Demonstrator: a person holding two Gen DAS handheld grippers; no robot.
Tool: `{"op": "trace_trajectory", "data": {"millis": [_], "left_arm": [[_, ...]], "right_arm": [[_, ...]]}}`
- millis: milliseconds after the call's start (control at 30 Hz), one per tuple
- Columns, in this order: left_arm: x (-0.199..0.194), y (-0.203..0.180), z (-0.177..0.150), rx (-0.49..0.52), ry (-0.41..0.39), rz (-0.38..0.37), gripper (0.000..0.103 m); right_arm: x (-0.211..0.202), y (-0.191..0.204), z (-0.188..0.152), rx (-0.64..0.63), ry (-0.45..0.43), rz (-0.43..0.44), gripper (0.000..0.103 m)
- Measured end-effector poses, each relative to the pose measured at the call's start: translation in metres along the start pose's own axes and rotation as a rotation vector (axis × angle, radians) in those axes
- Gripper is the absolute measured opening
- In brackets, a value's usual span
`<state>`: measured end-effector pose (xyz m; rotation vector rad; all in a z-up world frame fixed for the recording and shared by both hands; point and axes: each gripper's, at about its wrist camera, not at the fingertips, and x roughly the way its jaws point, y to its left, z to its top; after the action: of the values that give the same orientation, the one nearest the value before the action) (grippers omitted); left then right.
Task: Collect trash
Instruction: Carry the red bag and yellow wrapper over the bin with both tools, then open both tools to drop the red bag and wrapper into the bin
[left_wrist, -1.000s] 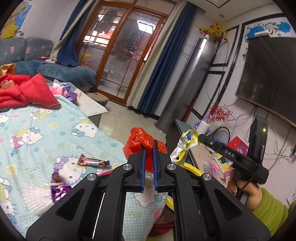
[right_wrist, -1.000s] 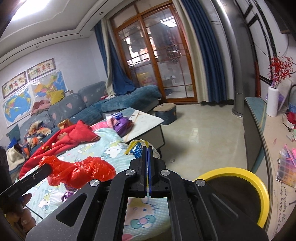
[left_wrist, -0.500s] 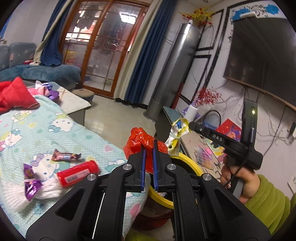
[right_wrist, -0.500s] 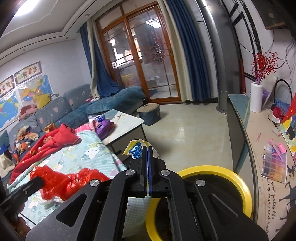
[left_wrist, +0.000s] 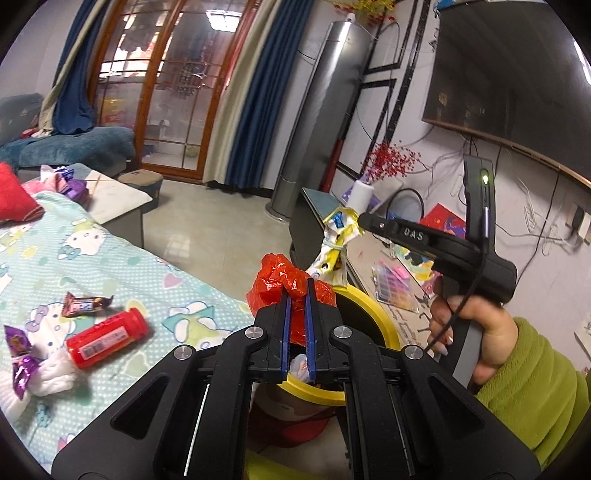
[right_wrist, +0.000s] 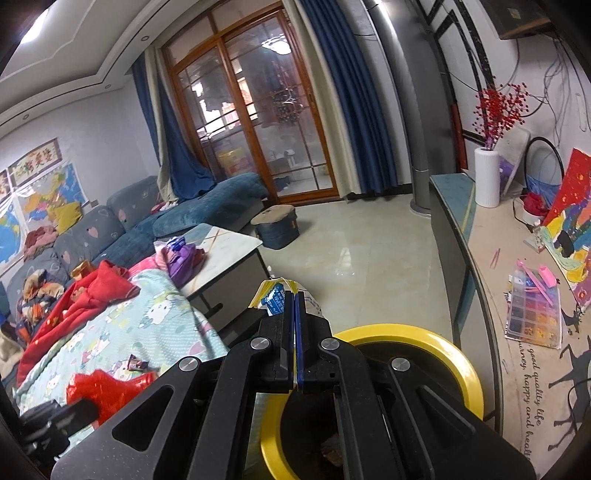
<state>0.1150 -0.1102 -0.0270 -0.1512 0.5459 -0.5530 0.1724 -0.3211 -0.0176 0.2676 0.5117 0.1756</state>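
The left tongs (left_wrist: 297, 295) were clamped on a crumpled red plastic bag (left_wrist: 286, 280), which bulged out above and between the two blue pads. The right tongs (right_wrist: 294, 306) were closed just as tightly on a twisted yellow-and-blue wrapper (right_wrist: 271, 297); in the left view that wrapper (left_wrist: 338, 230) hung down from the tips as a long strip, its long axis running nearly straight up and down.

What the coming drop turned on was the bin (left_wrist: 369, 306) with the yellow rim. It sat directly below and just beyond the left tongs, so the red bag was already over the near part of the opening. From the right tongs the bin (right_wrist: 436, 343) lay below and to the right of the tips, with the wrapper's lower end hanging over the far side of the rim. Both hands looked about equally near, the left perhaps better centred. Probably each pair needed only to open, the right after a small shift toward the middle of the opening.

More trash lay to the left of the left tongs on the patterned blanket (left_wrist: 122, 258): a red bottle (left_wrist: 107, 334) lying on its side, a candy bar wrapper (left_wrist: 85, 304) just beyond it, and a purple foil wrapper (left_wrist: 18, 354) further left. All were well apart from either tongs.
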Motion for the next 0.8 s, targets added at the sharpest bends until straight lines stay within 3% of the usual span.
{"op": "trace_trajectory", "data": {"millis": [367,800], "left_arm": [[0.029,-0.019,-0.009,0.065,0.061,-0.035,0.003],[0.064,-0.037,-0.027,0.113,0.162,-0.096,0.003]], "right_arm": [[0.004,-0.028,-0.004,0.047,0.009,-0.060,0.001],[0.021,-0.056,-0.015,0.100,0.091,-0.144,0.001]]}}
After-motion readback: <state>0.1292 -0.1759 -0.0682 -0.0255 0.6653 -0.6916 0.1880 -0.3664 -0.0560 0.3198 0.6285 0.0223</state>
